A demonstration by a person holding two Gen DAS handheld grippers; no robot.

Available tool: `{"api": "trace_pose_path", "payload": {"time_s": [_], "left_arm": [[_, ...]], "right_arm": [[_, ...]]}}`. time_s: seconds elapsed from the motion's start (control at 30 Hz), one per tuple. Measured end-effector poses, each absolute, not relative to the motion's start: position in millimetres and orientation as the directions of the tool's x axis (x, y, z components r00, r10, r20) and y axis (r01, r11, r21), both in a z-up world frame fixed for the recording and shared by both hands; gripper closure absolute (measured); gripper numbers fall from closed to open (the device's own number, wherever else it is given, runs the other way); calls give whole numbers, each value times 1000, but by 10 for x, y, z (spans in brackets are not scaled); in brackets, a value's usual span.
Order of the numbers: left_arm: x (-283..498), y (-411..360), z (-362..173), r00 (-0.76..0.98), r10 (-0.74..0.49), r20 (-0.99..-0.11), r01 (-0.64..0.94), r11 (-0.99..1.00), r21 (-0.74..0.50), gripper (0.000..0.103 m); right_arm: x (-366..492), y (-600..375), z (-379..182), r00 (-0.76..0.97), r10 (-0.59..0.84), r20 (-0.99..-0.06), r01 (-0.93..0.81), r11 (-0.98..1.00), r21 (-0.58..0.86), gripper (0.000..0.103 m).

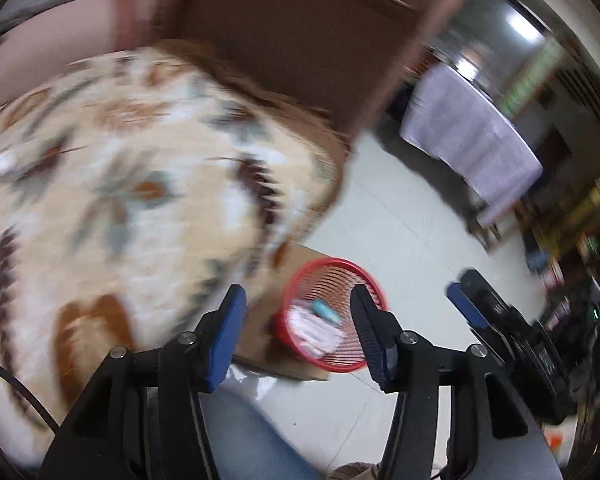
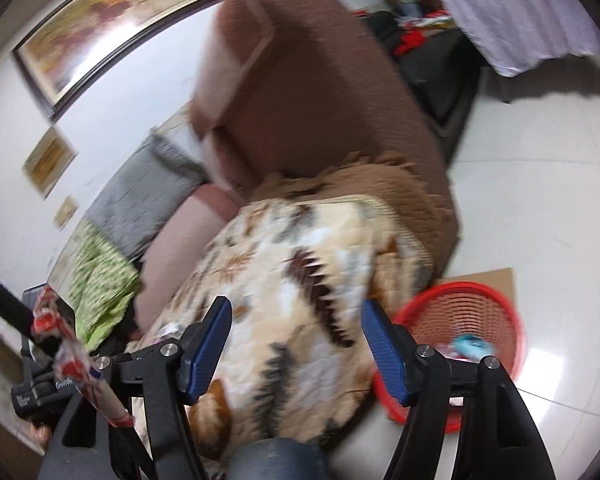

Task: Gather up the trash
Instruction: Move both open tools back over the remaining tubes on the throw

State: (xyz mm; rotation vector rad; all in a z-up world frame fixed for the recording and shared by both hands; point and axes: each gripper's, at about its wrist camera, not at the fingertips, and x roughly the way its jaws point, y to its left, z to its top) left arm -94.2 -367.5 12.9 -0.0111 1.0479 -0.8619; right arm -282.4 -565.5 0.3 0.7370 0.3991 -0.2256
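Both grippers, left gripper (image 1: 296, 328) and right gripper (image 2: 296, 344), have jaws apart and empty. One risk: motion blur suggests fast swinging, so a jaw could snag the patterned blanket (image 1: 120, 184) on the sofa. Beside it on the floor, the red mesh basket (image 1: 374, 286) on cardboard (image 2: 496, 276) holds white wrappers (image 1: 314, 330) and a blue scrap (image 1: 326, 310).

Left tool (image 1: 298, 322) agape, right tool (image 2: 296, 338) agape

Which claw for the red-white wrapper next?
Left, likely. The wrapper shows beside the housing of the left claw, at the right view's far-left edge; the right claw, open, points at the blanket.
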Motion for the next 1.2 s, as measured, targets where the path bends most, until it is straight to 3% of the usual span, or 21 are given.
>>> {"api": "trace_pose_path", "payload": {"time_s": [0.17, 0.3, 0.77, 0.93, 1.07, 1.2], "left_arm": [[-766, -2944, 290, 328, -570, -754, 524, 773, -357, 47], [-552, -2350, 448, 424, -518, -743, 443, 834, -329, 32], [848, -770, 717, 534, -384, -753, 4, 892, -452, 32], [1242, -427, 382, 526, -360, -771, -139, 858, -495, 32], [1398, -245, -34, 492, -257, -832, -252, 873, -418, 32], [1552, -210, -189, 471, -236, -850, -274, 877, -395, 32]], "right_arm": [[-2370, -5089, 118, 908, 77, -412, 199, 785, 586, 29], [-1978, -4613, 191, 891, 182, -416, 97, 818, 567, 26], [-309, -3383, 378, 748, 432, -504, -198, 870, 452, 25], [395, -3154, 279, 675, 473, -566, -257, 870, 420, 25], [937, -3007, 104, 604, 506, -616, -312, 861, 401, 24], [1461, -2897, -99, 552, 509, -660, -348, 860, 373, 23]]}}
